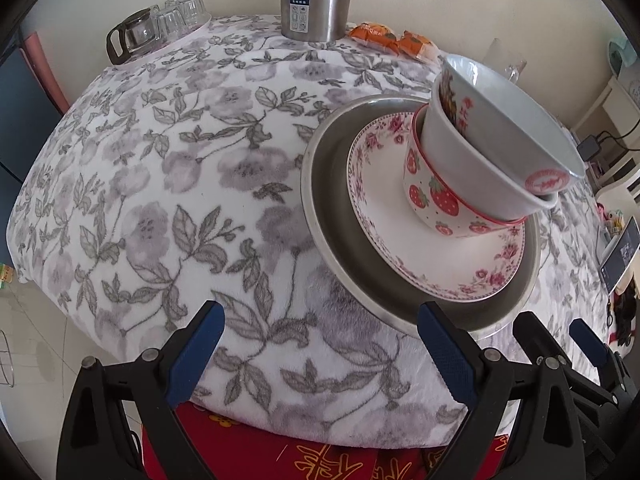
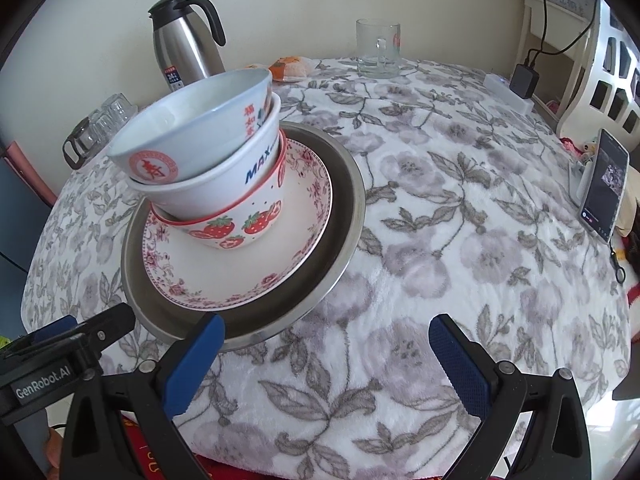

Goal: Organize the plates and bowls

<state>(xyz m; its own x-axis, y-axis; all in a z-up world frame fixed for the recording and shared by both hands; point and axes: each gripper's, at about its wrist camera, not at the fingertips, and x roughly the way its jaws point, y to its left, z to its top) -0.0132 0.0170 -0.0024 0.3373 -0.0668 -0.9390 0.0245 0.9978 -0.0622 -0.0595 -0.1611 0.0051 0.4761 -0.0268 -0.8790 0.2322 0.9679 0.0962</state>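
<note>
A stack stands on the floral tablecloth: a steel plate (image 1: pixel 320 200) (image 2: pixel 344 216) at the bottom, a floral-rimmed plate (image 1: pixel 384 216) (image 2: pixel 296 240) on it, then a strawberry bowl (image 1: pixel 440 200) (image 2: pixel 240 228), a white "MAX" bowl (image 2: pixel 224 184), and a white bowl with a red seal (image 1: pixel 500 148) (image 2: pixel 192 132) on top, nested and tilted. My left gripper (image 1: pixel 320 336) is open and empty, just left of the stack's near edge. My right gripper (image 2: pixel 326 356) is open and empty, just right of that edge. Each gripper shows at the other view's edge.
A steel thermos (image 1: pixel 314 0) (image 2: pixel 188 48) stands at the back. Glass cups and a glass pot (image 1: pixel 160 28) (image 2: pixel 96 128) sit back left. Orange snack packets (image 1: pixel 392 38) (image 2: pixel 288 66) and a glass mug (image 2: pixel 378 48) are at the back. A phone (image 2: pixel 606 184) stands right.
</note>
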